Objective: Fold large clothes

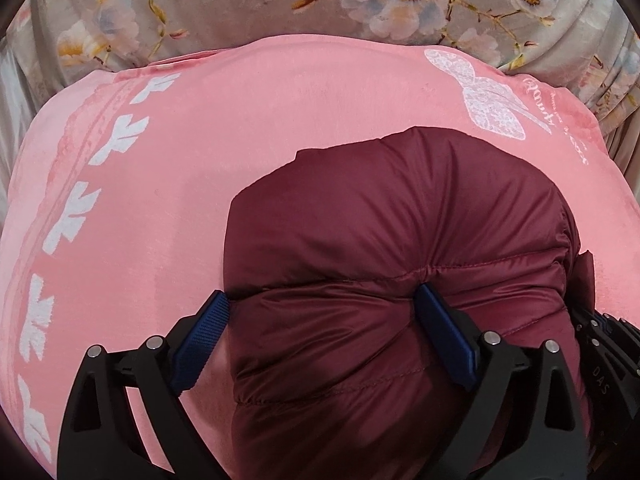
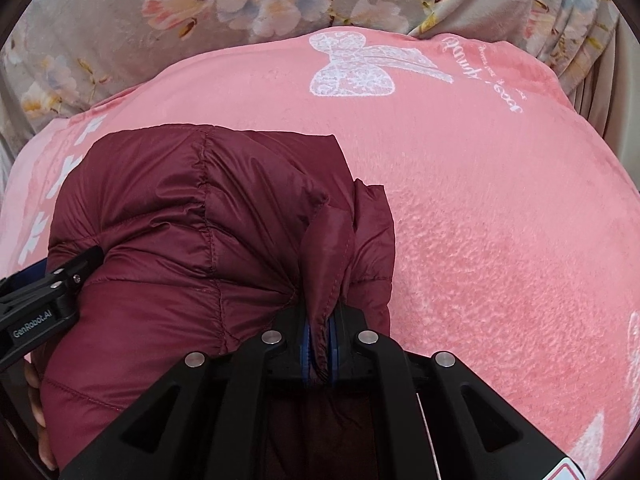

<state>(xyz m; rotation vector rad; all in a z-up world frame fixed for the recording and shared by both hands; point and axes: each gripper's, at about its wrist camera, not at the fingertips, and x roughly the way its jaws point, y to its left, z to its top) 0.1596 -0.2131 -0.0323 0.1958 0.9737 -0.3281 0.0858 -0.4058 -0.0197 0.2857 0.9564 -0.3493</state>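
A maroon quilted puffer jacket lies bunched on a pink blanket; it also shows in the right wrist view. My left gripper is open, its blue-padded fingers spread wide around the jacket's padded bulk. My right gripper is shut on a fold of the jacket's edge, the fabric pinched between its blue pads. The left gripper shows at the left edge of the right wrist view, against the jacket's side.
The pink blanket has white butterfly prints and covers the surface. Behind it lies a grey floral cloth, also seen in the right wrist view. The right gripper's body shows at the lower right of the left wrist view.
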